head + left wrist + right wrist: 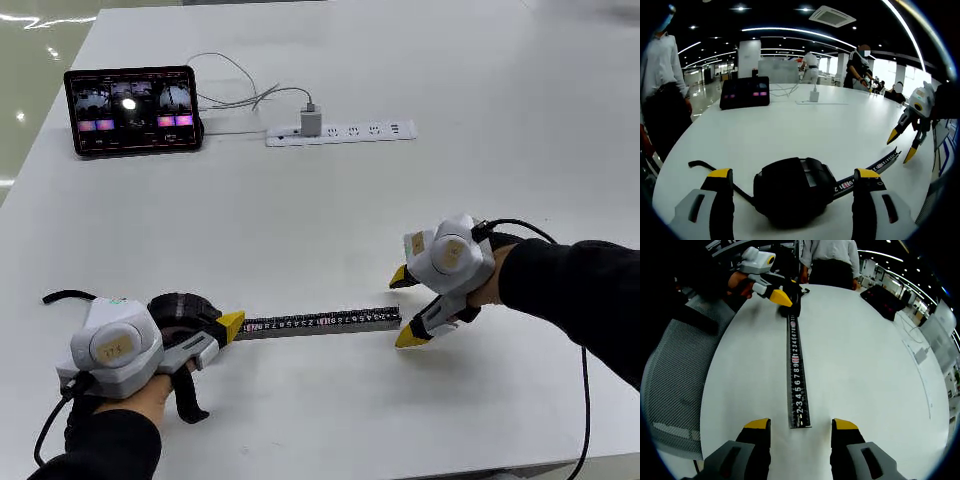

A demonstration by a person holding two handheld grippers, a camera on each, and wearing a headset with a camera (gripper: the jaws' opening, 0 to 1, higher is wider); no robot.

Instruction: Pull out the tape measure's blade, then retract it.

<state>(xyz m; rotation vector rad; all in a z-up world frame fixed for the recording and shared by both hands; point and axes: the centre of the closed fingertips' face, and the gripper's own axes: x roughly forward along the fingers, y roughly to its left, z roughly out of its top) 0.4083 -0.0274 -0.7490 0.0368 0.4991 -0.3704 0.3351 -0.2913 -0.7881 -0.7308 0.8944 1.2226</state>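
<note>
Left gripper [794,174] jaws apart, straddling tape measure case [790,196], lower centre. Right gripper [801,424] jaws apart; blade [797,370] end between tips, flat on worktop [865,365].

A plain white table [300,230] is being shown. The tape measure [792,192] is being seen with a solid black case, and its blade [798,385] is being displayed as black with white numerals and small red marks. The left gripper [794,175] and the right gripper [801,424] are being shown in white and grey, with yellow being carried on their jaw tips. Black sleeves [585,290] are being worn. A black-framed tablet [133,108] is being lit with pink and magenta patches on a dark screen. A white power strip [345,131] and pale grey cables [245,100] are being shown beside it. A grey mesh chair [675,385] is being seen.
</note>
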